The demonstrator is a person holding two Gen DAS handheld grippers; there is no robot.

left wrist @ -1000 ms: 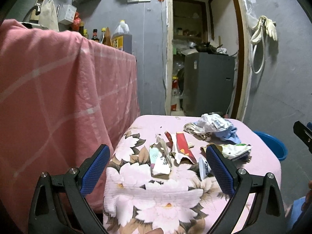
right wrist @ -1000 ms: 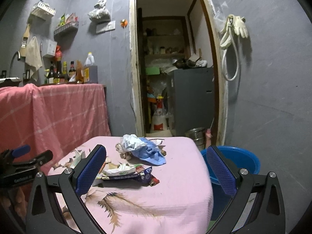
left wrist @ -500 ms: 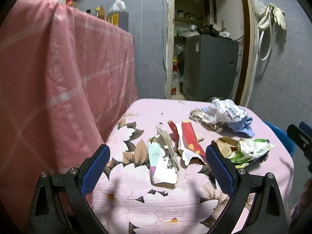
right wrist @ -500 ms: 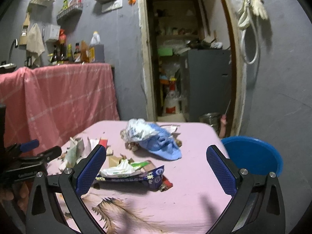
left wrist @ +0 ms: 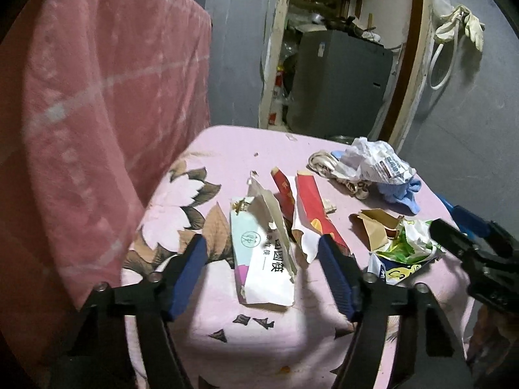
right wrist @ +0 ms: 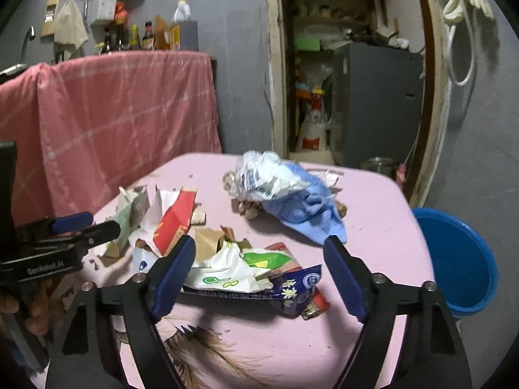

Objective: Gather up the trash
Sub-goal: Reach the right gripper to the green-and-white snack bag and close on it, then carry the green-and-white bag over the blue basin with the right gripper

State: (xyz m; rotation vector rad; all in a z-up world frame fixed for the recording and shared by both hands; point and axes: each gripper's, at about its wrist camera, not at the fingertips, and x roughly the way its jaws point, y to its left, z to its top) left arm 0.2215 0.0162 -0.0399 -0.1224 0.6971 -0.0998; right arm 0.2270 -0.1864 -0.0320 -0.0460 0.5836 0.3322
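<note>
Both jaws closing, nothing pinched yet: left gripper (left wrist: 262,269) straddles the torn white paper carton (left wrist: 264,259), right gripper (right wrist: 259,269) the crumpled white-green plastic wrapper (right wrist: 227,267) on the pink floral tablecloth (right wrist: 373,227); both likely light, crushable, wrapper slippery, so pinch mid-body.

Both grippers have come down and in toward the table (left wrist: 227,149) — the litter now looms larger. The left gripper (left wrist: 263,267) is closing, its pads flanking the torn white carton (left wrist: 262,259) without touching. The right gripper (right wrist: 259,272) is closing too — the white-and-green wrapper (right wrist: 227,269) lies between its pads at 12 o'clock, unpressed.
</note>
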